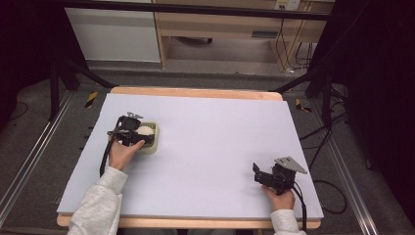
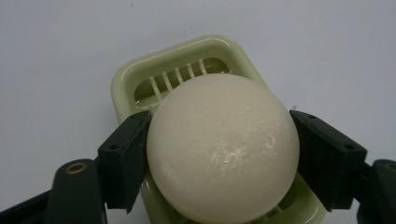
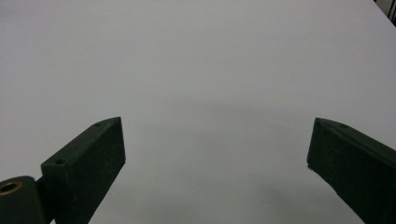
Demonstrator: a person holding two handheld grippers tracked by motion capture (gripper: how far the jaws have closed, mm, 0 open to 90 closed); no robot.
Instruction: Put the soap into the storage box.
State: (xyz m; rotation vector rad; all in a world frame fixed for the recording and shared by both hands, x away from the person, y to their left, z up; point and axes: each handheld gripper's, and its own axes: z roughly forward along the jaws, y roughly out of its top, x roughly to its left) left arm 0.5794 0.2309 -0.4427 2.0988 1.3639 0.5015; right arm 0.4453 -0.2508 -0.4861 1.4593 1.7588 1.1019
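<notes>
We see the left tongs (image 2: pixel 223 149) clamped on a round, cream-white ball of soap (image 2: pixel 223 149), one black jaw pressed to each side of it, with no gap on either flank. The soap sits right over a pale green soap dish (image 2: pixel 187 53), whose slotted floor shows behind the ball; whether the soap rests on the slats or hangs just above them, we cannot tell. From the high view, the left tongs (image 1: pixel 139 134) and the soap (image 1: pixel 144 130) are at the dish (image 1: pixel 152 146) on the left part of the bench (image 1: pixel 215 127), which is covered in a plain pale sheet, and a hand (image 1: pixel 122 152) in a light grey sleeve holds the tool. The right tongs (image 1: pixel 256 172) are well apart from all this, low over the near right part of the bench. In the right gripper view, we see the right tongs (image 3: pixel 215 154) spread wide, with bare bench surface between the jaws.
</notes>
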